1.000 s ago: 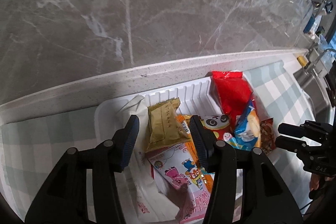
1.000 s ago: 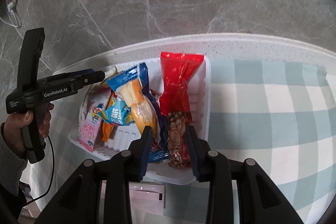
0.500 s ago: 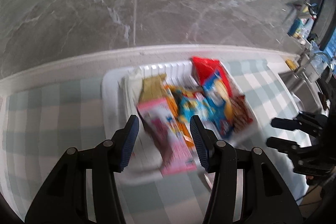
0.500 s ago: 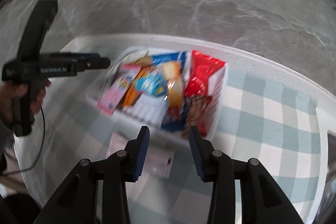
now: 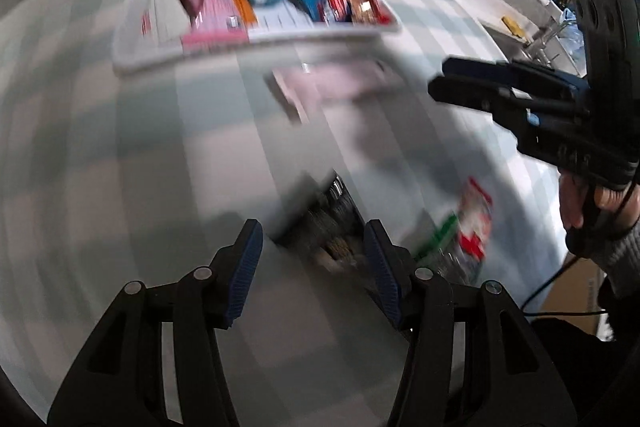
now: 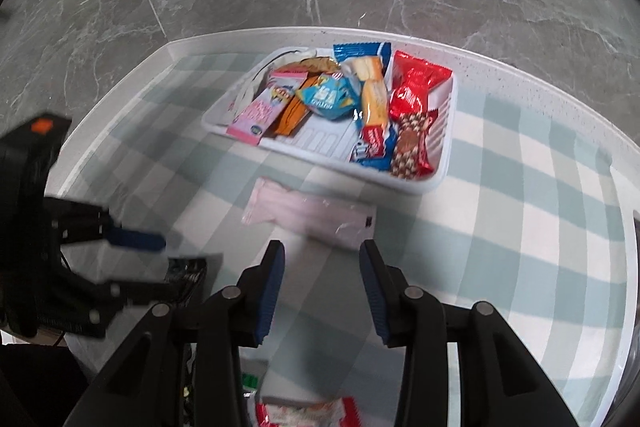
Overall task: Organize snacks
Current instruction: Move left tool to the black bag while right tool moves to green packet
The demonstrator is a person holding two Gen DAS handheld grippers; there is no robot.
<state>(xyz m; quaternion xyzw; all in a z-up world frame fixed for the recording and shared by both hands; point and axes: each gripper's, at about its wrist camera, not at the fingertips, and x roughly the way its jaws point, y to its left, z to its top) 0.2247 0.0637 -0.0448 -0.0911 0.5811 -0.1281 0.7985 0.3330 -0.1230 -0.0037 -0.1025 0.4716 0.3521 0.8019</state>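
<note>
Both our grippers are empty: the left gripper (image 5: pixel 312 263), its jaws opening, hovers over a dark packet (image 5: pixel 328 223), and the right gripper (image 6: pixel 322 285) stands apart near a pink packet (image 6: pixel 308 213) on the checked cloth (image 6: pixel 520 227). Most snacks fill the white tray (image 6: pixel 436 181) just beyond.

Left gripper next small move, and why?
Probably ease the left gripper down onto the dark snack pack just ahead of it: its fingers are opening and hold nothing, and that pack lies outside the white tray.
</note>
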